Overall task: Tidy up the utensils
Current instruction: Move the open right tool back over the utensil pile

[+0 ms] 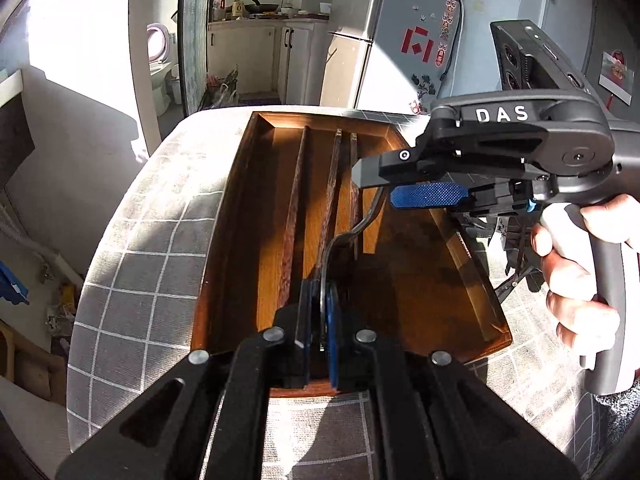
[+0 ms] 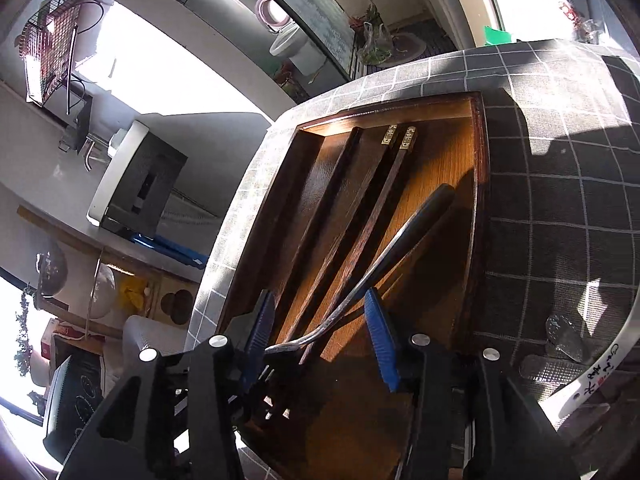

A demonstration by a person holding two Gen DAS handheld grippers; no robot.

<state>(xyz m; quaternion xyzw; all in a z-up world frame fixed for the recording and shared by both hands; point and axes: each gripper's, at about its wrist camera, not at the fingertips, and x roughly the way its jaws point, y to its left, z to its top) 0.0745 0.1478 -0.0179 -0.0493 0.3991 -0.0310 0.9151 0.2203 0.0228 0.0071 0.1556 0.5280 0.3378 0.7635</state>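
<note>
A wooden tray (image 1: 224,236) (image 2: 478,184) lies on a grey checked tablecloth. Dark chopsticks (image 1: 334,184) (image 2: 360,216) lie lengthwise in it. My left gripper (image 1: 322,316) is shut on the head end of a black-handled metal fork (image 1: 352,234), held over the tray's near end. In the right wrist view the fork (image 2: 404,236) slants across the tray, its tines near my left gripper's fingers (image 2: 256,332). My right gripper (image 2: 320,336) is open over the fork's neck; it also shows in the left wrist view (image 1: 380,190), above the fork's handle.
A white plate rim (image 2: 600,364) sits on the cloth right of the tray. A fridge (image 1: 380,40) and kitchen cabinets stand beyond the table. The table edge drops off at the left.
</note>
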